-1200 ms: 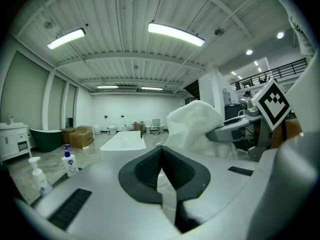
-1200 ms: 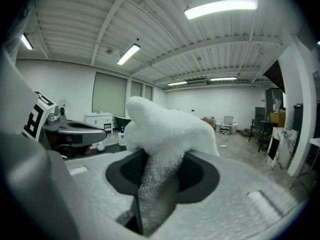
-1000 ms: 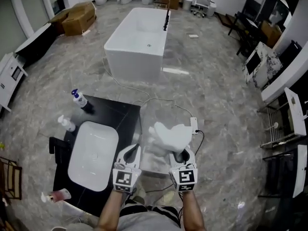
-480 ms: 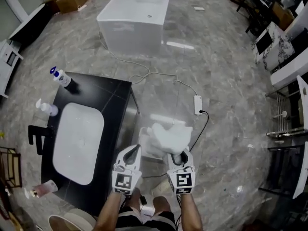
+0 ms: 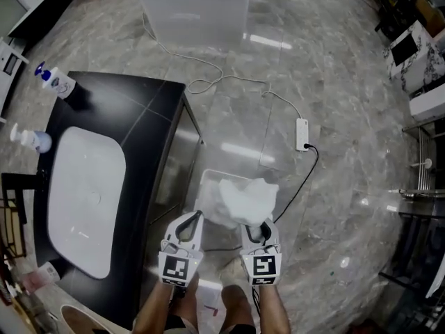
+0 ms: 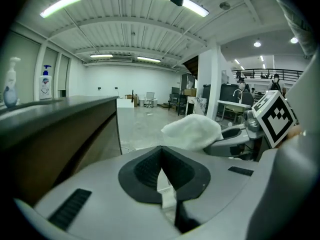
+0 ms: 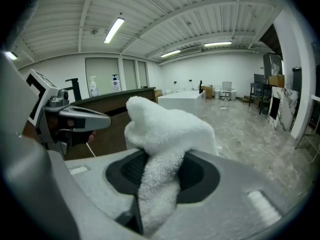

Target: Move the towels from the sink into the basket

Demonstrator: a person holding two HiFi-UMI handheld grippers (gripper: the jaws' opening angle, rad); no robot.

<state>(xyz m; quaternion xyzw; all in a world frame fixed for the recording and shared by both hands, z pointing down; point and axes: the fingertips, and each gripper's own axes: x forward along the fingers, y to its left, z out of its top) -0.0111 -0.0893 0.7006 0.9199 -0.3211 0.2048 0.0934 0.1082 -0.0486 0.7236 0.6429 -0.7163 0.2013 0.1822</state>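
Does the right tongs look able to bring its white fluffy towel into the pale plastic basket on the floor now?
Probably yes. The right tongs, shut on the white fluffy towel, seem to hang above the open pale plastic basket, with nothing visible between them.

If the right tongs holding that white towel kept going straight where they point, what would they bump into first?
Probably the basket on the floor just ahead; the towel in the right tongs hangs over it. Depth is hard to judge.

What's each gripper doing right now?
Left gripper: shut, nothing between its jaws.
Right gripper: shut on the white towel.
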